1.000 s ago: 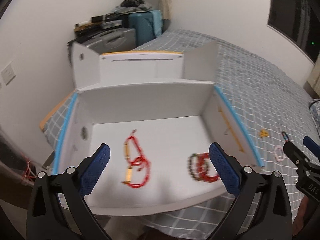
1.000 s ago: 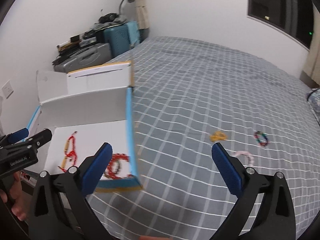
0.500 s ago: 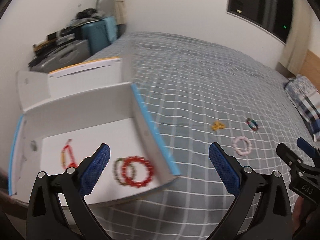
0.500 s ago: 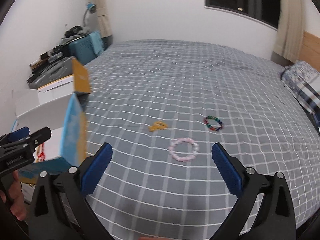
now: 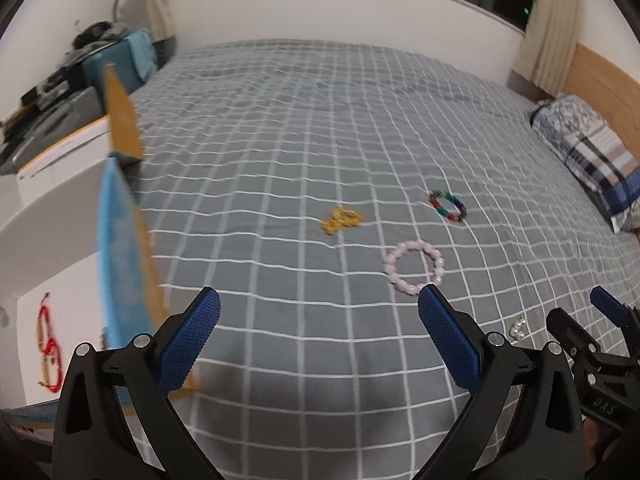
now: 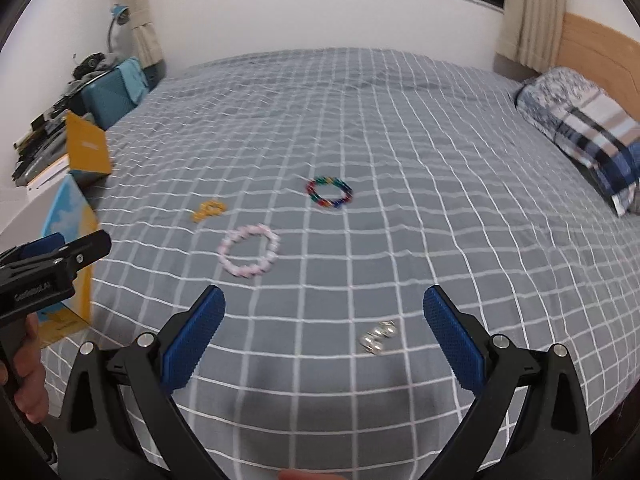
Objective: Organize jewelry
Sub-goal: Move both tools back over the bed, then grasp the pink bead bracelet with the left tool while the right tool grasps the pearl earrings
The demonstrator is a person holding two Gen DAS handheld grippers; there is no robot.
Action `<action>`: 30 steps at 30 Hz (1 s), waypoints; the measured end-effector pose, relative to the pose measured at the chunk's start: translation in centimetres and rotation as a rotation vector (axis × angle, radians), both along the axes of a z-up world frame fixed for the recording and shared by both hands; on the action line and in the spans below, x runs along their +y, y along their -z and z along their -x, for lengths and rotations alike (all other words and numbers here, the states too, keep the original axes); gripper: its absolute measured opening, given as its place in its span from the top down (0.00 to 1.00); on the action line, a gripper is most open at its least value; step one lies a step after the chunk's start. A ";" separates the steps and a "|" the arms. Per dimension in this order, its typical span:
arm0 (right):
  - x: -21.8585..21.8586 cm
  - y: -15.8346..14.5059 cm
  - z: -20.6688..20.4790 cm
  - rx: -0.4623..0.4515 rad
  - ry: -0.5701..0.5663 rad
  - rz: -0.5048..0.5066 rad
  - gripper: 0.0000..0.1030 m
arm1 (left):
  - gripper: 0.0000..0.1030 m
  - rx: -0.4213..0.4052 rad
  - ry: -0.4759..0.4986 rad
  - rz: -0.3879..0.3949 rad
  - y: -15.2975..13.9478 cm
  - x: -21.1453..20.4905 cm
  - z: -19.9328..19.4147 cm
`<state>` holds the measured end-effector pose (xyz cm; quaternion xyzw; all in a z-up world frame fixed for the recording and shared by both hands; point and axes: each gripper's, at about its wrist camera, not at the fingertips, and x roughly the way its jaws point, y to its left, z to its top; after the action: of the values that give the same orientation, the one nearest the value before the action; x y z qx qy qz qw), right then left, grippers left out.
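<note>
Pink bead bracelet [image 6: 248, 251] lies flat on bedspread [image 6: 400, 152] at 11 o'clock off wide, empty right gripper [image 6: 324, 330], likely light, floppy, slippery, best pinched across one beaded side; left gripper [image 5: 318, 338] also wide, empty.

"DAS" on right gripper [image 5: 608, 320]; "GenRobot.AI" on left gripper [image 6: 56, 256].

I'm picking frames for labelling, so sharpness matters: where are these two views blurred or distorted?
Left wrist view: the box edge is motion-smeared, the yellow piece soft; right wrist view: pink bracelet and silver piece slightly blurred; both views bend the bedspread grid, fisheye.
</note>
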<state>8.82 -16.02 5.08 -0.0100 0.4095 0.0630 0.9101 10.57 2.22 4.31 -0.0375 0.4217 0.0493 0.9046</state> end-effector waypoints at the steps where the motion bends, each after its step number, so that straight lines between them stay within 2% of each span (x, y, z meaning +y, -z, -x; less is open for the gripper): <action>1: -0.4 0.5 -0.1 0.009 0.007 -0.002 0.07 | 0.06 0.002 0.013 -0.002 0.5 -0.6 -0.5; 10: -3.6 6.3 -1.0 0.090 0.044 -0.024 0.07 | 0.06 0.058 0.081 -0.013 5.4 -3.9 -6.0; 13: -4.1 8.0 -1.4 0.125 0.044 -0.017 0.09 | 0.06 0.077 0.097 -0.042 7.0 -4.4 -7.9; 16: -4.4 9.3 -1.6 0.156 0.036 -0.008 0.15 | 0.06 0.077 0.093 -0.040 8.2 -4.3 -9.1; 20: -4.4 9.6 -1.7 0.162 0.028 -0.012 0.20 | 0.06 0.103 0.091 0.012 10.2 -3.9 -10.2; 28: -4.4 10.3 -2.0 0.175 0.029 -0.001 0.40 | 0.08 0.115 0.063 -0.010 12.1 -4.0 -11.0; 30: -4.5 10.4 -2.1 0.175 0.032 0.000 0.46 | 0.22 0.116 0.073 -0.017 12.2 -4.3 -10.9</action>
<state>10.88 -20.53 -5.35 0.0020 0.4874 0.0490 0.8718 21.50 -2.06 -7.86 -0.0115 0.4739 0.0220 0.8802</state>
